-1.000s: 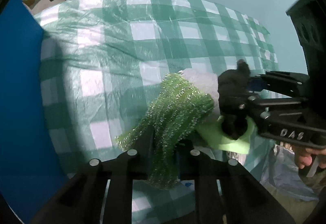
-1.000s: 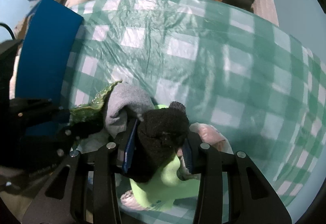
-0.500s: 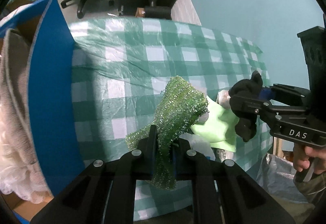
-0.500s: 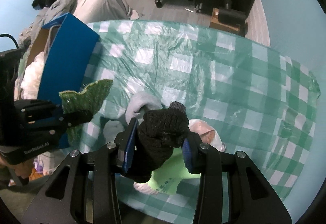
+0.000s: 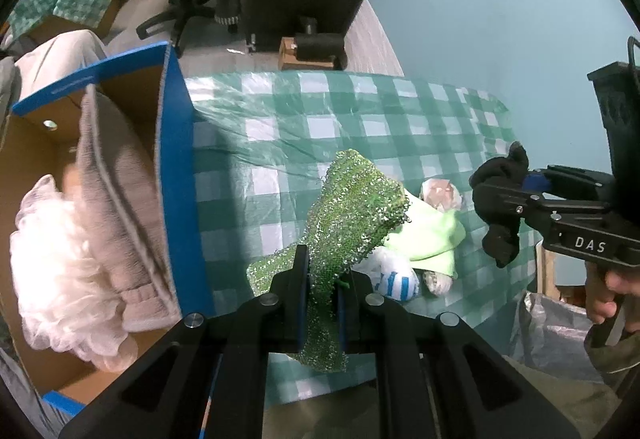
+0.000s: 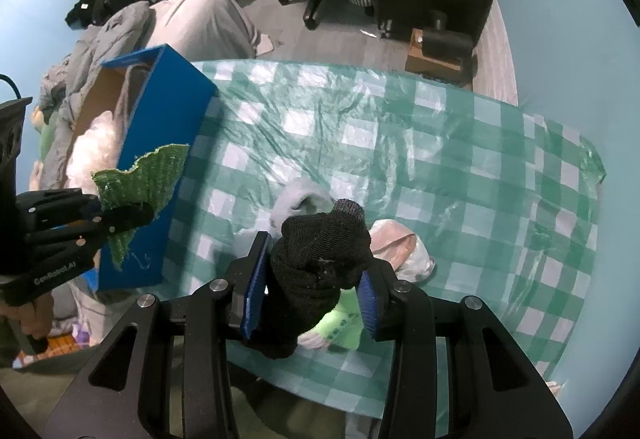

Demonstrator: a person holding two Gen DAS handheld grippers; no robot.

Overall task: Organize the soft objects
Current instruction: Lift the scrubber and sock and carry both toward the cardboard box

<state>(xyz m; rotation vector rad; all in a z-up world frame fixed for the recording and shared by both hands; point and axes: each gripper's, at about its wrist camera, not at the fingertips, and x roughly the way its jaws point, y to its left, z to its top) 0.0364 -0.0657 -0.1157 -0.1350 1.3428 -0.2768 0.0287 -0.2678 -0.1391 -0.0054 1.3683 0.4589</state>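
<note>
My left gripper (image 5: 322, 279) is shut on a sparkly green cloth (image 5: 352, 211) and holds it above the checked table, beside the blue box (image 5: 176, 175). The cloth also shows in the right wrist view (image 6: 140, 175). My right gripper (image 6: 310, 275) is shut on a black knit sock (image 6: 320, 251), lifted above a small pile: a light green cloth (image 5: 428, 235), a grey sock (image 6: 300, 195), a pink bundle (image 6: 394, 237) and a white-blue rolled item (image 5: 394, 275). The black sock shows at right in the left wrist view (image 5: 500, 195).
The blue box (image 6: 164, 143) stands at the table's left edge, holding a grey towel (image 5: 116, 199) and white netting (image 5: 52, 263). The green checked tablecloth (image 6: 440, 143) covers the table. Office chairs, a dark cabinet and clothing piles lie beyond the far edge.
Both grippers have risen and pulled back from the pile with their cloths. The blue box's open inside has come into the left wrist view.
</note>
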